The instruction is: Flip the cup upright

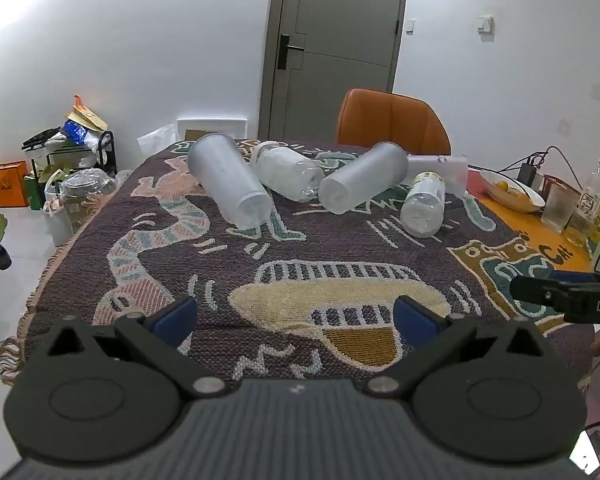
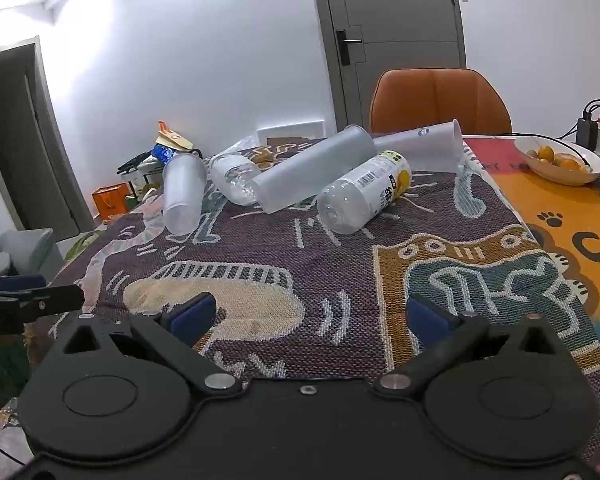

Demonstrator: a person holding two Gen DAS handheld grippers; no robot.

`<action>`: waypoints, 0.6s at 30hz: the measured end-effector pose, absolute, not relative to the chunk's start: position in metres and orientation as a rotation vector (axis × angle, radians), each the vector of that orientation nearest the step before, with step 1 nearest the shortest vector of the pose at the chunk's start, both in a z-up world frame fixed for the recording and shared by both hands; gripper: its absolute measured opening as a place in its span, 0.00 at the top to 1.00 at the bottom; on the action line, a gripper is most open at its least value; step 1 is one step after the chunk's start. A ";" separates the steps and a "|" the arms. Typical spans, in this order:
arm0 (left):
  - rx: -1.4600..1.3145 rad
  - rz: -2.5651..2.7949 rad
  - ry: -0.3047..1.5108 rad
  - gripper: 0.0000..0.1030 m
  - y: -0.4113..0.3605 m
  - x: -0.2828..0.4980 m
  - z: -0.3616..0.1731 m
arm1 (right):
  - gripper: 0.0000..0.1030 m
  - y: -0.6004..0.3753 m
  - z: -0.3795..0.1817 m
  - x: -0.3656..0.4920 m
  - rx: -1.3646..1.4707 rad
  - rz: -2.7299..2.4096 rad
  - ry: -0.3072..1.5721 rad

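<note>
- Cup, frosted and lying on its side: we see three of them on the patterned cloth [image 1: 300,248] that covers the table, all well ahead of both tools.
- The left cup [image 1: 230,182] lies ahead and to the left of the left tool [image 1: 296,316], its closed base toward us.
- The middle cup [image 1: 362,178] lies ahead and slightly right of the left tool, base toward us; in the right wrist view it [image 2: 316,170] sits ahead and a little left of the right tool [image 2: 312,318].
- The third cup [image 2: 420,146] lies farthest back, its open mouth pointing right, behind a labelled bottle [image 2: 364,194].
- A clear bottle [image 1: 288,172] lies between the left and middle cups, touching or nearly touching both.
- We hold the left tool with its blue pads spread wide apart, gripping nothing, low over the cloth.
- We hold the right tool the same way: pads wide apart, nothing between them.
- Each tool shows at the edge of the other's view.
- An orange chair [image 2: 440,100] stands beyond the table, and a bowl of fruit [image 2: 560,160] sits far right of the right tool.
</note>
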State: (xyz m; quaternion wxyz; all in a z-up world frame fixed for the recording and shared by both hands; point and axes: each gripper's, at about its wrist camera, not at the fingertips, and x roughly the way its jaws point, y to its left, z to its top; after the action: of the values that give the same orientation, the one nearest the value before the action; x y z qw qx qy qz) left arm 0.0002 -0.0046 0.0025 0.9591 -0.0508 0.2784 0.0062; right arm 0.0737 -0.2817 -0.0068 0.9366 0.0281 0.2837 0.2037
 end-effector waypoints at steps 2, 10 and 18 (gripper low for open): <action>-0.102 0.014 0.565 0.00 -0.005 0.000 0.002 | 0.00 -0.282 -0.007 0.074 0.059 0.418 0.579; -0.104 0.013 0.561 0.00 -0.004 0.000 0.002 | 0.00 -0.280 -0.007 0.073 0.052 0.423 0.580; -0.108 0.012 0.554 0.00 -0.004 -0.002 0.002 | 0.00 -0.279 -0.005 0.071 0.050 0.420 0.572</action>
State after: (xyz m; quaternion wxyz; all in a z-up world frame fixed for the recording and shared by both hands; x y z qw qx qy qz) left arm -0.0017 -0.0040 0.0025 0.9604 -0.0535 0.2734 0.0060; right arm 0.0709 -0.2789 -0.0049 0.9374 0.0243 0.2800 0.2055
